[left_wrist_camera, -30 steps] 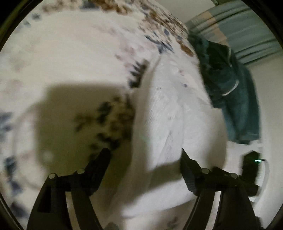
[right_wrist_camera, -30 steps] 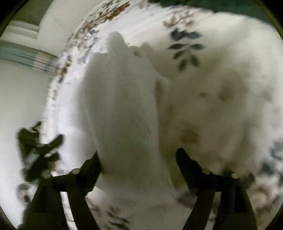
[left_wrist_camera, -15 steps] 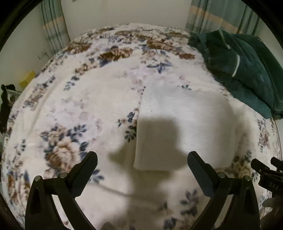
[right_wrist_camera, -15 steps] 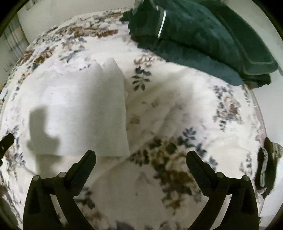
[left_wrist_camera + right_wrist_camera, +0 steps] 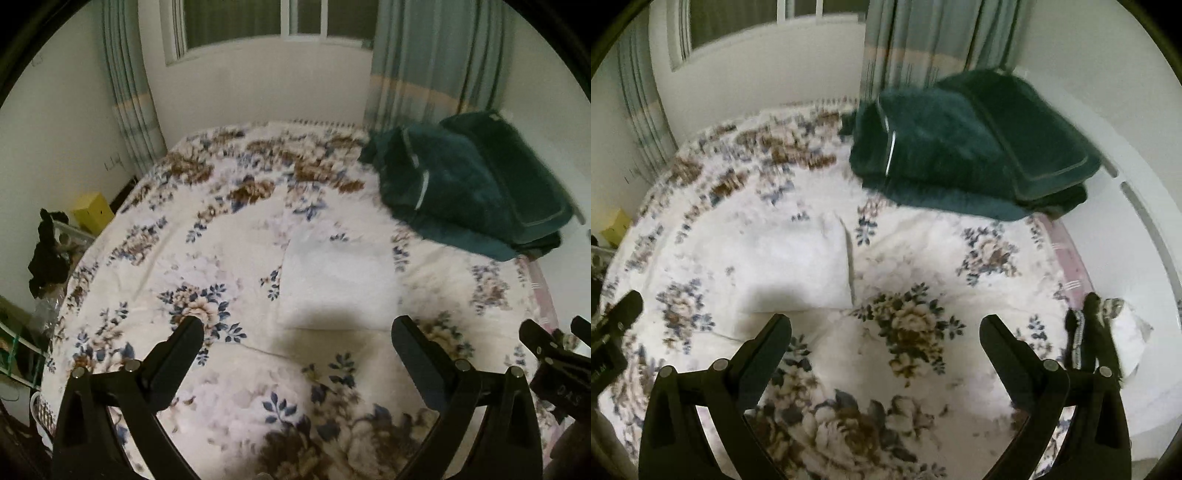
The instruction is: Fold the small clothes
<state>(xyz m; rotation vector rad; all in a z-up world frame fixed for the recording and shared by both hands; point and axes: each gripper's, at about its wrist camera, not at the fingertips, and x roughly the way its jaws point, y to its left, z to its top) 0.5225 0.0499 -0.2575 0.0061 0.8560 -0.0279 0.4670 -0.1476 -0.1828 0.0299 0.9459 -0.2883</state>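
Observation:
A white garment [image 5: 338, 282] lies folded into a flat rectangle on the floral bedspread [image 5: 207, 258]; it also shows in the right wrist view [image 5: 798, 273]. My left gripper [image 5: 297, 326] is open and empty, held above the bed, near side of the garment. My right gripper [image 5: 884, 325] is open and empty, held above the bed to the right of the garment. Neither touches the cloth.
A folded dark green blanket [image 5: 469, 184] lies at the bed's far right, also in the right wrist view [image 5: 964, 162]. Dark and white clothes [image 5: 1104, 339] lie at the right edge. A shelf with dark clutter [image 5: 48, 254] and a yellow box [image 5: 92, 212] stand left. Curtains and window behind.
Both grippers have pulled up and back from the white garment, from close over it to high above the bed. The garment lies flat and folded, released.

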